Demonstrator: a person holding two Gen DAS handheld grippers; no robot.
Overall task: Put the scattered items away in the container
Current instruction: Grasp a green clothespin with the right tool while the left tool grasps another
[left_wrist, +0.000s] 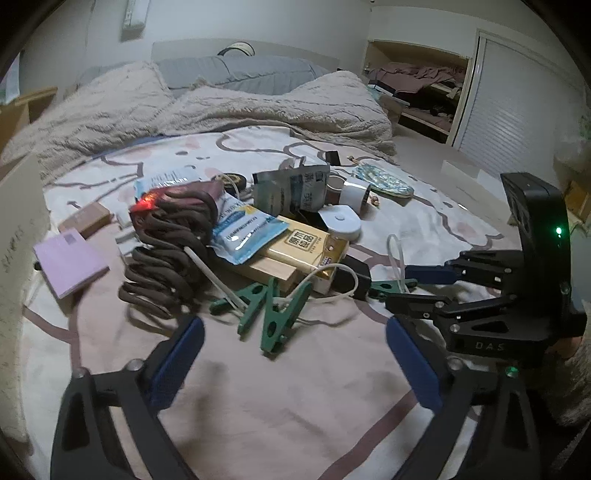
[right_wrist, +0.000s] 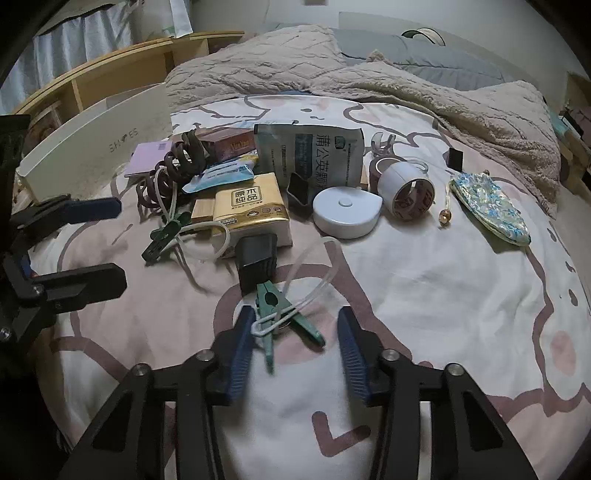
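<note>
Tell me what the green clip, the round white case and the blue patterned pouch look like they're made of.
Green clip: likely hard plastic, matte, moulded with a round hole. Round white case: smooth plastic by the look, slight sheen, raised centre button. Blue patterned pouch: probably fabric, soft and flat, with a cord and bead.

A pink and white cartoon-print bedsheet point(right_wrist: 424, 295) covers the bed. Behind it a beige fleece blanket point(left_wrist: 229, 107) lies bunched across the bed's width, its folds reaching the right edge of the mattress. Grey pillows point(left_wrist: 236, 72) rest against a pale headboard point(left_wrist: 207, 48) further back. On the wall above the bed's left side hangs a white air conditioner point(left_wrist: 133, 18). To the bed's right, an open closet point(left_wrist: 417, 88) holds crumpled clothes on its shelves, and a white louvred door point(left_wrist: 517, 110) stands beside it. In the right wrist view, a light wooden shelf unit point(right_wrist: 122, 70) runs along the bed's left side, with pale curtains point(right_wrist: 77, 40) behind it.
</note>
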